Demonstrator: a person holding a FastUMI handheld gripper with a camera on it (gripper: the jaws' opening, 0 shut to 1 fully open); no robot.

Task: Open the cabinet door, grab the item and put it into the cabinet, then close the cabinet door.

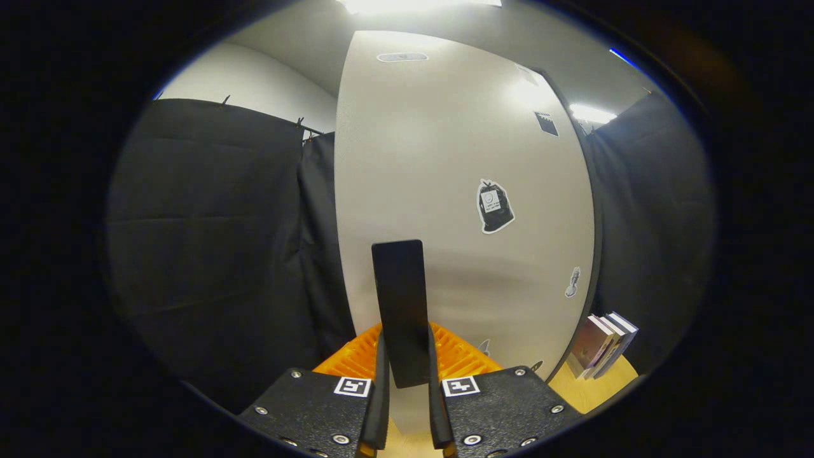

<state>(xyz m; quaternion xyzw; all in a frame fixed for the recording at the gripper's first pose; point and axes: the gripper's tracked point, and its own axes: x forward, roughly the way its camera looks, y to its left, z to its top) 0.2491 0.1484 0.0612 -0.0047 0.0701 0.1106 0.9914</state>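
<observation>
A flat black handle stands up between my fingers, and my gripper is shut on its lower end. The handle belongs to a white cabinet door that rises just beyond the fingers. The door carries a few stickers, among them a black bag-shaped one. I cannot tell from here how far the door stands open, and the cabinet's inside is hidden.
Several books lean together on a light wooden tabletop to the right of the door. Black cloth hangs to the left of the door and again on the right behind the books.
</observation>
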